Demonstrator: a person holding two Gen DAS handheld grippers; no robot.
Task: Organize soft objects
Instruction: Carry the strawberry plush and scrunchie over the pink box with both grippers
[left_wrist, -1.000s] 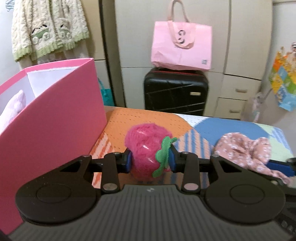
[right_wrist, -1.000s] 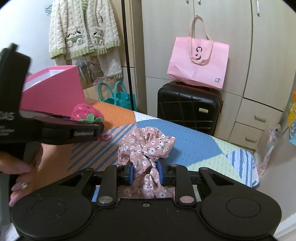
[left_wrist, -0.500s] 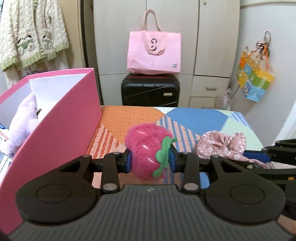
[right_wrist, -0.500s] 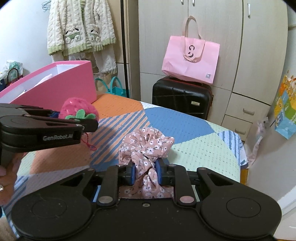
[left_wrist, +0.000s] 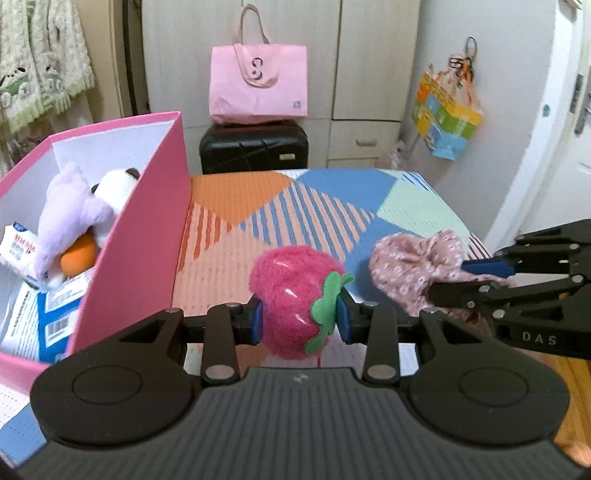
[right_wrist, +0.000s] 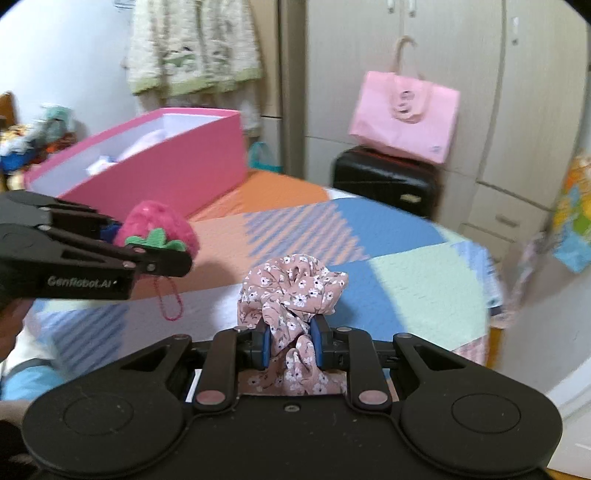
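My left gripper (left_wrist: 300, 320) is shut on a fuzzy pink strawberry plush (left_wrist: 291, 295) with a green felt leaf, held above the patterned bedspread (left_wrist: 295, 210). A red bead loop (right_wrist: 170, 301) dangles below the strawberry plush (right_wrist: 159, 229) in the right wrist view. My right gripper (right_wrist: 291, 341) is shut on a pink floral scrunchie (right_wrist: 291, 284), also lifted off the bed. The scrunchie (left_wrist: 410, 266) and the right gripper (left_wrist: 472, 277) appear at the right of the left wrist view. An open pink box (left_wrist: 147, 236) stands at the left, holding a lilac plush (left_wrist: 62, 221), a white plush and packets.
A black suitcase (left_wrist: 255, 151) with a pink tote bag (left_wrist: 258, 81) on top stands beyond the bed against beige wardrobes. A colourful bag (left_wrist: 447, 110) hangs at the right by a door. A knitted cardigan (right_wrist: 192, 44) hangs at the upper left. A person's hand (right_wrist: 11, 325) holds the left gripper.
Both grippers rose and drew back from the far end with their objects. The left wrist view now looks down into the pink box, whose contents have come into sight.
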